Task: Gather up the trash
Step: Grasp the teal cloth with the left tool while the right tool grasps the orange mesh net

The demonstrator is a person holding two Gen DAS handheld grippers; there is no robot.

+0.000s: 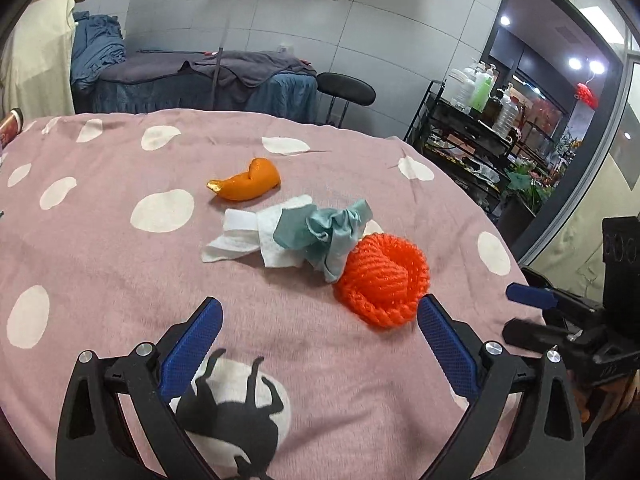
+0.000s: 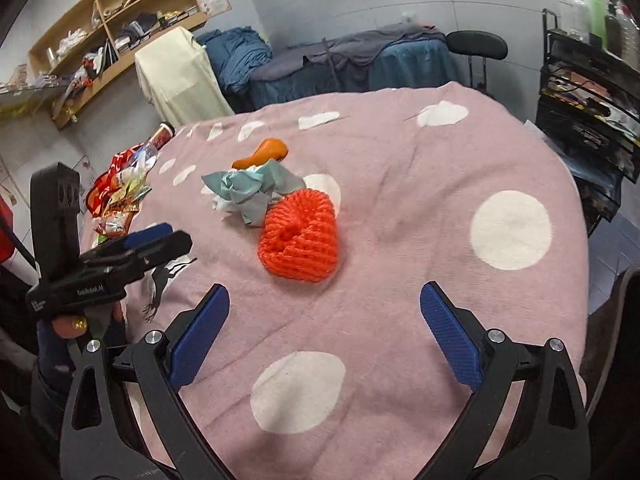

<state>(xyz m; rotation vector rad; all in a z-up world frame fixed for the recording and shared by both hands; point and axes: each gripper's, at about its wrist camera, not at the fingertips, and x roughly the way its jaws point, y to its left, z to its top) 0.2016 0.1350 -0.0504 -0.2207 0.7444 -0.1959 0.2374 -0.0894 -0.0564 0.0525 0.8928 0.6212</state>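
Note:
A red-orange foam net [image 1: 382,280] lies on the pink dotted cloth [image 1: 100,260], touching a crumpled teal and white tissue wad [image 1: 296,236]. An orange peel [image 1: 246,180] lies just beyond them. My left gripper [image 1: 320,312] is open and empty, hovering short of the net. My right gripper [image 2: 324,300] is open and empty, also short of the net [image 2: 298,236]. The tissue wad [image 2: 248,192] and the peel [image 2: 264,152] show behind the net in the right wrist view. The left gripper shows at the left of that view [image 2: 160,236]; the right gripper shows at the right edge of the left wrist view [image 1: 532,308].
A pile of wrappers and a bottle [image 2: 124,184] sits at the cloth's far left edge. A black horse print [image 1: 236,408] marks the cloth near me. A wire rack [image 2: 588,112] with bottles stands to the right, a stool [image 1: 346,92] and a covered bed [image 1: 208,80] behind.

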